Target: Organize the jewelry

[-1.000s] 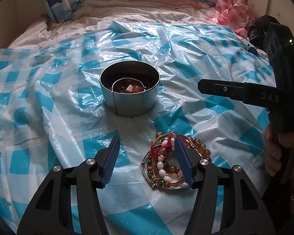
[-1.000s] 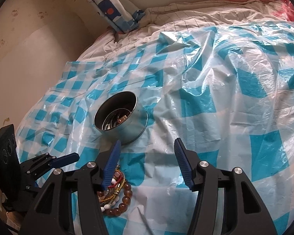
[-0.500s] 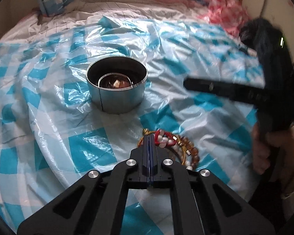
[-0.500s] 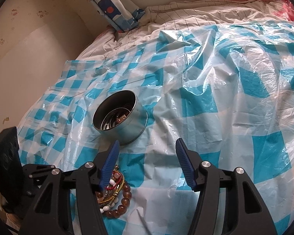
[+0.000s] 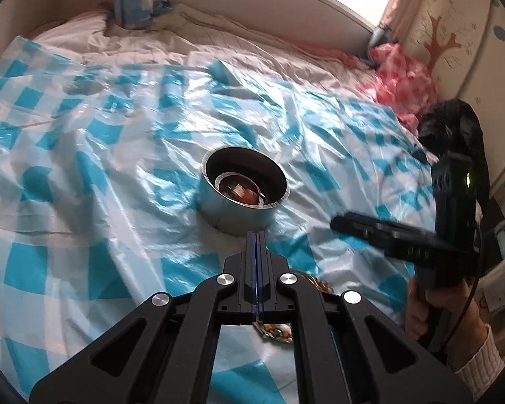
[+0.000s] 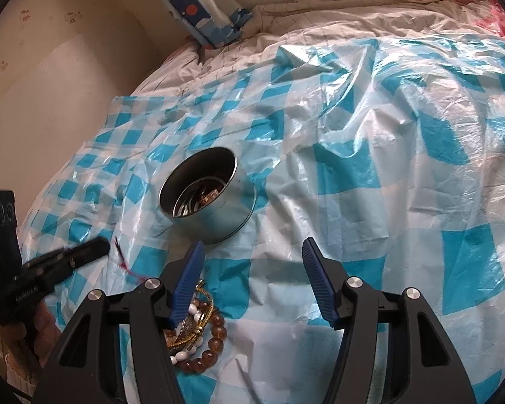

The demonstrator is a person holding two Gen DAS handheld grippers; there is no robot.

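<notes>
Both handheld black plastic grippers (image 6: 252, 276) have ribbed blue finger pads (image 6: 188, 282) and shiny silver pivot screws (image 6: 352, 282). White lettering runs along one arm. The right hand (image 5: 431, 309) wears a white knit cuff (image 5: 478, 360).

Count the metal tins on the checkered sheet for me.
1. A round metal tin stands open on the blue checkered plastic sheet, beyond the bracelet pile. Jewelry already lies inside it. Nothing suggests another, though folds could hide something.

Tin (image 6: 215, 215): smooth brushed metal, dull sheen. Checked sheet (image 6: 370, 181): thin glossy plastic, crinkled. Bedsheet (image 5: 239, 50): matt cloth. Beads (image 6: 215, 333): polished, glossy.
</notes>
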